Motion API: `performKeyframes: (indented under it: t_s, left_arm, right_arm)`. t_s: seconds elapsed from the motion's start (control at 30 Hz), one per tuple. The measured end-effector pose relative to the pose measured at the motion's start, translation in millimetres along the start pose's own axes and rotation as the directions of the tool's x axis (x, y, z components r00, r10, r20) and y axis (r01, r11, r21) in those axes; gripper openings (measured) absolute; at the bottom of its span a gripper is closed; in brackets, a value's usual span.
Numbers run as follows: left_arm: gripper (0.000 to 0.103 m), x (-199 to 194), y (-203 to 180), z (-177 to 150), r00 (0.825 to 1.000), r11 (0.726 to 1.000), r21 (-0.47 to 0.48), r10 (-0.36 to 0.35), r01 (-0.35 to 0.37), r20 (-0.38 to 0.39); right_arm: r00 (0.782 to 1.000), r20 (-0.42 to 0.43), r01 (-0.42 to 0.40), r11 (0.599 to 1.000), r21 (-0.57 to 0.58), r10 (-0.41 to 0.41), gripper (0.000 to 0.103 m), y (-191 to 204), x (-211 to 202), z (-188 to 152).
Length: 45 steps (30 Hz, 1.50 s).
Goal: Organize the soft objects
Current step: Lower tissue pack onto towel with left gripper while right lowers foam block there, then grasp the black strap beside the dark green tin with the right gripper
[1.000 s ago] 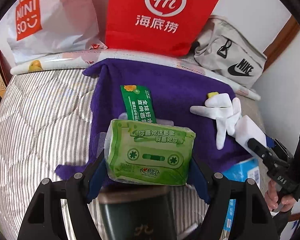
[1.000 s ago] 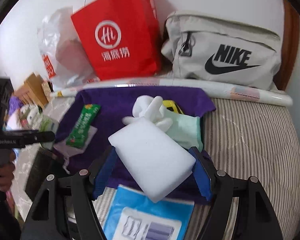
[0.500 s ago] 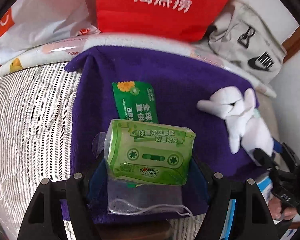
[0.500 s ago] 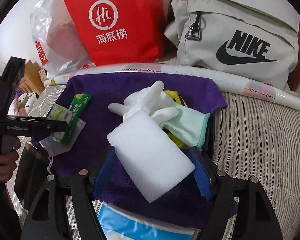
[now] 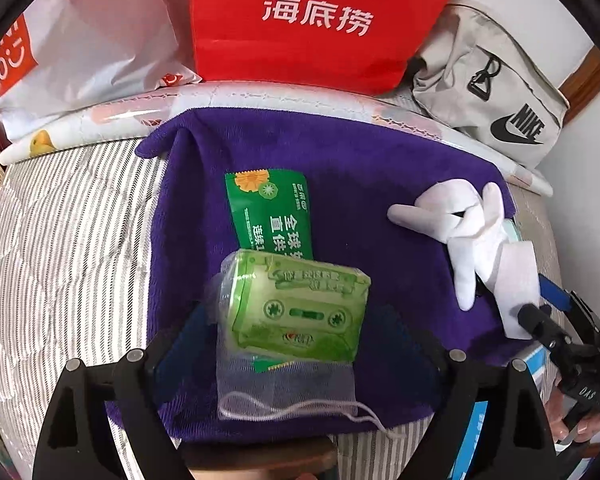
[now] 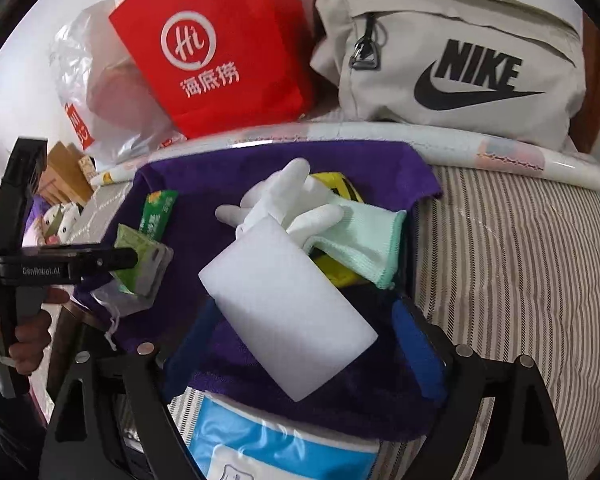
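Observation:
A purple towel (image 5: 360, 168) lies spread on the striped bed. My left gripper (image 5: 296, 332) is open; the green tissue pack (image 5: 296, 312) lies tilted between its fingers on a mesh pouch (image 5: 284, 388) and a green sachet (image 5: 272, 208). My right gripper (image 6: 300, 332) is open too; the white sponge (image 6: 288, 308) rests on the towel (image 6: 204, 168) between its fingers, against the white glove (image 6: 284, 196) and a mint glove (image 6: 364, 236). The sponge (image 5: 516, 280) and white glove (image 5: 468, 232) also show in the left wrist view.
A red paper bag (image 5: 320, 20), a white plastic bag (image 5: 80, 40) and a grey Nike bag (image 6: 452, 64) stand at the back behind a long roll (image 6: 500, 148). A blue pack (image 6: 284, 448) lies at the towel's near edge. Striped bedding (image 6: 520, 260) lies to the right.
Both grippers moved forward over the towel and opened. The tissue pack dropped onto the pouch and sachet; the sponge now lies on the towel beside the gloves.

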<state>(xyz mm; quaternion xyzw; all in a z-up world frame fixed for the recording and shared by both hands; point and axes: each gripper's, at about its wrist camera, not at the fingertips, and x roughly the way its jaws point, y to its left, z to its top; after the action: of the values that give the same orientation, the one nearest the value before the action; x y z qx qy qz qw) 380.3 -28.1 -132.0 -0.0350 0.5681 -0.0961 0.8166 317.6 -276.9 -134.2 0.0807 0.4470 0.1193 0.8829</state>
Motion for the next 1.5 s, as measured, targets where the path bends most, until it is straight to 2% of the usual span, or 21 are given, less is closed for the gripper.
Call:
performKeyframes:
  t_s: [0.27,0.47,0.6,0.73,0.87,1.1,1.23,1.37,1.5]
  left_arm:
    - [0.089,-32.8,5.6,-15.1,0.998,0.998,0.001,-0.055,0.055,0.032]
    - [0.089,-72.3,1.6,-45.0,0.994,0.999,0.029,-0.04,0.038,0.097]
    - [0.089,-98.1,-0.2,-72.5,0.99,0.998,0.04,-0.061,0.057,0.123]
    - [0.089,-117.0,0.7,-101.2,0.987,0.997,0.042,-0.069,0.064,0.145]
    - [0.089,-123.3,6.2,-132.6,0.988,0.998,0.038,-0.054,0.049,0.145]
    - [0.089,-118.9,40.1,-180.7,0.99,0.999,-0.027,0.034,-0.031,0.139]
    - [0.089,-115.2,53.0,-199.3,0.989,0.999,-0.028,0.05,-0.047,0.141]
    - [0.089,-105.8,61.8,-212.4,0.992,0.999,-0.02,0.04,-0.038,0.123]
    - [0.089,-93.6,70.4,-221.9,0.995,1.0,-0.028,0.016,-0.013,0.095]
  right_arm:
    - [0.998,0.057,-0.007,1.0,0.029,0.005,0.09,2.6,-33.9,-7.4]
    - [0.992,0.122,-0.015,1.0,0.005,0.014,0.09,16.3,-70.9,-24.6]
    - [0.982,0.182,0.052,0.998,-0.035,-0.044,0.09,33.1,-101.5,-44.7]
    - [0.977,0.214,-0.01,0.998,-0.065,0.023,0.09,51.1,-128.3,-73.6]
    - [0.976,0.214,-0.013,0.992,-0.122,0.039,0.088,78.4,-140.0,-106.6]
    - [0.986,0.151,-0.025,0.966,-0.255,0.066,0.068,126.1,-126.4,-159.0]
    - [0.992,0.103,-0.033,0.947,-0.319,0.069,0.059,148.0,-106.1,-179.4]
    - [0.996,0.066,-0.042,0.946,-0.321,0.066,0.058,158.1,-85.2,-191.4]
    - [0.999,0.052,0.002,0.937,-0.349,0.017,0.058,167.6,-62.2,-199.5]
